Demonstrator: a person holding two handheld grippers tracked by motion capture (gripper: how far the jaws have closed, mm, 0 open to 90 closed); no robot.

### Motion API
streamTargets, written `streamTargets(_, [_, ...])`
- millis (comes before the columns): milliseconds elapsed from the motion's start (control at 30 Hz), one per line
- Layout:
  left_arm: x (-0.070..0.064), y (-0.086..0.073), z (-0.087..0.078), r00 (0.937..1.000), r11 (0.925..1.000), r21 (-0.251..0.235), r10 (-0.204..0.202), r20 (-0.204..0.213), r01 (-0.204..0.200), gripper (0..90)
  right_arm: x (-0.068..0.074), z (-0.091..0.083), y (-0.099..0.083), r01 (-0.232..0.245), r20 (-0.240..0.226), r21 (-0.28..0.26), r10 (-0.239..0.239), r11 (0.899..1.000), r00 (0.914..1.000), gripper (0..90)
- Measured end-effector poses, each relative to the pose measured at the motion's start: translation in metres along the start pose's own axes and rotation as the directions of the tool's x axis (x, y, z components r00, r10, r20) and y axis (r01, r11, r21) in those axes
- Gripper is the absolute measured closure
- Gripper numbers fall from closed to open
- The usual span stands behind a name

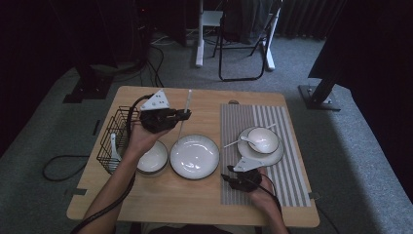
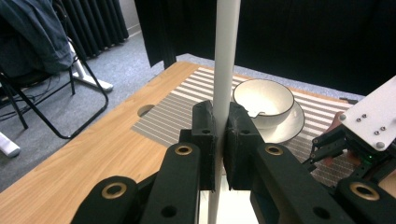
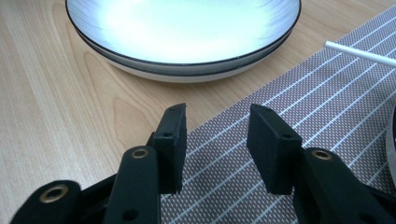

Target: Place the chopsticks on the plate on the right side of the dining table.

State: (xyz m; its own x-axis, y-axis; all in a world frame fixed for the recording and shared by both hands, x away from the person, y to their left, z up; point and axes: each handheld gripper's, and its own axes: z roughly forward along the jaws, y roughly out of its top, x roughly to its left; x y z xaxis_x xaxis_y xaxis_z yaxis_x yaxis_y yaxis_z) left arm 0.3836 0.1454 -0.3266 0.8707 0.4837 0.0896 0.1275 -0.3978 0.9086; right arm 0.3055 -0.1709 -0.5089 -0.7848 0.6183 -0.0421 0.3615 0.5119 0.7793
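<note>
Wooden table, slim white chopstick clamped

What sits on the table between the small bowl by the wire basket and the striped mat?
In the high view, the big white plate lies between the small bowl and the striped mat.

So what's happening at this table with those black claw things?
A person is laying out tableware with a claw-like gripper in each hand. The left gripper is clamped on a thin white stick, probably a chopstick, held above the wooden table near the wire basket. The right gripper rests open and empty at the edge of the striped placemat, beside the large plate. A bowl with a spoon already sits on the mat.
</note>
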Motion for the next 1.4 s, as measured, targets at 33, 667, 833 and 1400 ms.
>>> streamTargets(33, [0.0,0.0,0.0,1.0,1.0,-0.001,-0.002,0.0,0.002,84.6,0.0,0.0,0.0,0.0,0.0,0.0,0.0,1.0,1.0,57.1])
streamTargets(667, [-0.01,-0.003,0.016,0.9994,1.0,-0.003,-0.003,0.035,0.003,84.6,0.002,0.002,0.009,-0.008,-0.035,-0.016,0.007,1.0,0.9994,58.9])
streamTargets(833, [-0.012,-0.003,0.02,0.999,1.0,-0.006,-0.006,0.045,0.006,84.6,0.003,0.001,0.01,-0.011,-0.031,-0.026,0.011,1.0,0.9995,59.5])
streamTargets(1400, [-0.017,-0.005,0.032,0.9966,0.9994,-0.025,-0.02,0.08,0.022,84.6,0.007,-0.002,0.019,0.002,-0.035,-0.066,-0.004,0.998,0.9994,64.2])
